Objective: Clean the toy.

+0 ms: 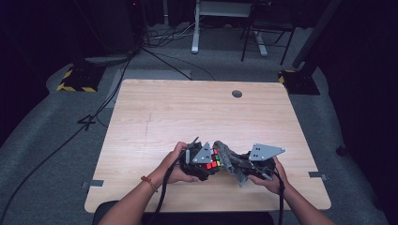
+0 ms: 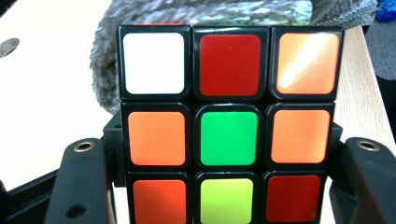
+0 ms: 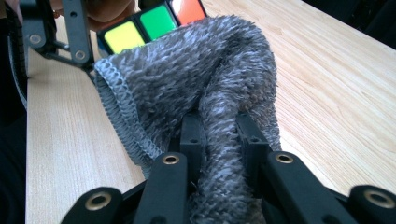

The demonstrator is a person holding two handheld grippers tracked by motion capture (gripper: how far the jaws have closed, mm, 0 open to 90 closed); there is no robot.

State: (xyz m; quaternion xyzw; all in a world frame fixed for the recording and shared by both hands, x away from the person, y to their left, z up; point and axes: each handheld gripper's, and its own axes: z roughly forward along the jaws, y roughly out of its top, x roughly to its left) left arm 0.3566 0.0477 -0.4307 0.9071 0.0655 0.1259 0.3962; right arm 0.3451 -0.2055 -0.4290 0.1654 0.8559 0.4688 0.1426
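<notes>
Gripping: left hand-held gripper [image 1: 202, 161] is clamped on a puzzle cube [image 1: 214, 159], its two black jaws pressing the cube's opposite sides in the left gripper view.
Cube [image 2: 229, 126]: sits near the near edge of the surface, roughly at the middle of its width, between the person's two hands.
Cube face toward the left camera: top row white, red, orange; middle row orange, green, orange; bottom row orange-red, yellow-green, red.
Cloth [image 3: 210, 93]: a grey knitted, fuzzy cloth with a stitched hem, bunched up and lying against the cube's right side; in the left gripper view it rises behind the cube's top edge.
Right hand-held gripper [image 3: 219, 140]: jaws closed tight on a fold of the cloth, which is pinched into a narrow ridge between the pads.
Cube and cloth: touching; in the right gripper view yellow, green and orange stickers peek over the far edge of the cloth.
Left hand [image 1: 176, 164]: wraps its gripper from the left, a red band on the wrist.
Right hand [image 1: 272, 176]: holds its gripper from the right, near the near edge.
Grey plates: a three-cornered plate tops each gripper.
Surface [image 1: 187, 108]: pale wood-grain top with a round hole [image 1: 237, 93] near its far edge.
Floor: grey, with dark cables running on the far left.
</notes>
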